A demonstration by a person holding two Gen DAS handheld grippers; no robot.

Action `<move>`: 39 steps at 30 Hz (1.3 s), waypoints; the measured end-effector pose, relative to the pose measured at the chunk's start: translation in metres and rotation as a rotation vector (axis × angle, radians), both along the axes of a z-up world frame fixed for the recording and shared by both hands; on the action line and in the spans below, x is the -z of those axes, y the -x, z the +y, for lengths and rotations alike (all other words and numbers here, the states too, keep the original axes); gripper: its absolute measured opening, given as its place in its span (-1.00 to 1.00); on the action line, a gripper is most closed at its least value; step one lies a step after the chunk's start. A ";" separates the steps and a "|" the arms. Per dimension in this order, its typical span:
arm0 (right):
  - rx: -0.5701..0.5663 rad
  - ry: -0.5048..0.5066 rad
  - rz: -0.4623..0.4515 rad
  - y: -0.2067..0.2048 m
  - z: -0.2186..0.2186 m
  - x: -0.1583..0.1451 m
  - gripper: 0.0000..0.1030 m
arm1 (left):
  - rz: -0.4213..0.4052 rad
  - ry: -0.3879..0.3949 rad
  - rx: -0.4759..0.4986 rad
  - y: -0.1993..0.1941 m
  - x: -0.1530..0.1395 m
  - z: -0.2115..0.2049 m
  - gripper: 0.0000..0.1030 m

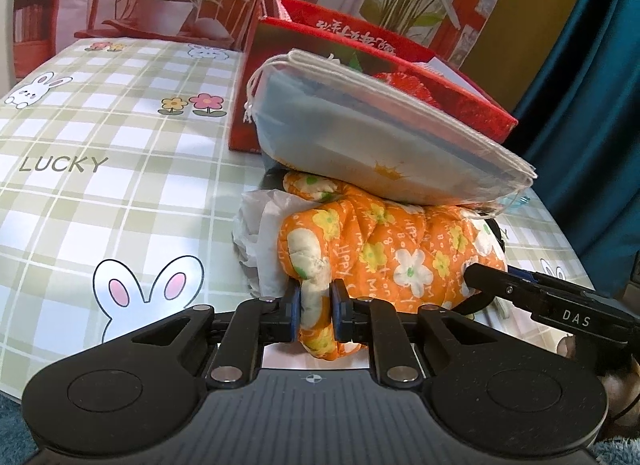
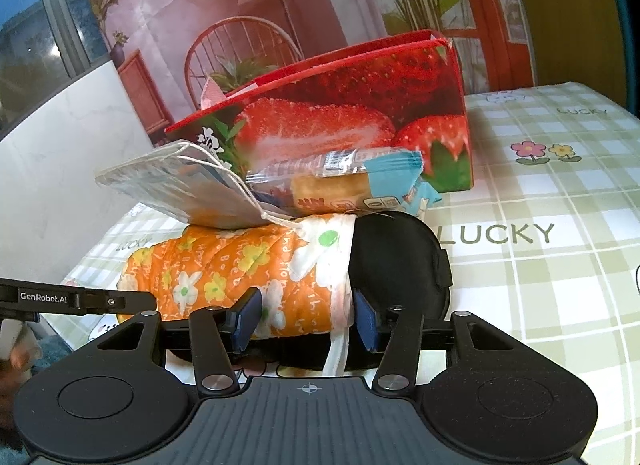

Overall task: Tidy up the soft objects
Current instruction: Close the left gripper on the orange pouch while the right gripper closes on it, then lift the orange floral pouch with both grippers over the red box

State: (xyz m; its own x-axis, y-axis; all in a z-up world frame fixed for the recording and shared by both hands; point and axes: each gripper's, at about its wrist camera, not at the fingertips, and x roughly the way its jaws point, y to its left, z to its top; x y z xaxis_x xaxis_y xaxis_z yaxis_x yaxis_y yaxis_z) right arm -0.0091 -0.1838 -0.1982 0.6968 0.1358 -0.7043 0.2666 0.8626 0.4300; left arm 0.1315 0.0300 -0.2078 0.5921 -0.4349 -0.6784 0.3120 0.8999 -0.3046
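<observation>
An orange flower-print padded cloth (image 1: 384, 253) lies bundled on the checked tablecloth (image 1: 120, 145). My left gripper (image 1: 316, 305) is shut on a fold at its near end. My right gripper (image 2: 306, 319) has its jaws around the cloth's other end (image 2: 240, 273), pads against it. A pack of blue face masks (image 1: 372, 133) rests on top of the cloth, also in the right wrist view (image 2: 180, 185). A wrapped snack (image 2: 344, 181) lies beside the masks. A black soft pad (image 2: 396, 261) sits under and beside the cloth.
A red strawberry-print box (image 2: 360, 113) stands open just behind the pile, also in the left wrist view (image 1: 360, 61). White crumpled paper (image 1: 256, 233) lies left of the cloth. A printed backdrop stands behind the table; the table edge is near both grippers.
</observation>
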 end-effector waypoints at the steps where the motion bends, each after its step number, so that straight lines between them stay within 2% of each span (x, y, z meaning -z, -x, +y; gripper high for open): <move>1: 0.000 0.001 -0.005 0.001 0.000 -0.001 -0.19 | -0.002 0.001 0.000 0.001 -0.001 0.000 -0.71; 4: 0.001 0.006 -0.022 0.003 0.000 -0.007 -0.35 | -0.024 -0.005 0.004 0.005 -0.006 0.000 -0.75; 6: 0.003 0.011 -0.041 0.006 0.000 -0.012 -0.53 | -0.045 -0.014 0.011 0.009 -0.011 0.000 -0.76; 10: 0.010 0.021 -0.093 0.013 0.000 -0.025 -0.66 | -0.099 -0.012 0.030 0.018 -0.026 -0.001 -0.76; 15: 0.019 0.042 -0.153 0.019 0.000 -0.042 -0.69 | -0.176 -0.015 0.033 0.028 -0.043 -0.003 -0.77; 22: 0.043 0.057 -0.211 0.027 -0.002 -0.061 -0.70 | -0.233 0.003 0.056 0.041 -0.062 -0.005 -0.77; 32: 0.048 0.114 -0.348 0.038 -0.003 -0.104 -0.70 | -0.398 0.043 0.095 0.063 -0.114 -0.001 -0.77; 39: 0.078 0.077 -0.449 0.034 -0.021 -0.135 -0.70 | -0.483 0.065 0.120 0.059 -0.149 -0.004 -0.77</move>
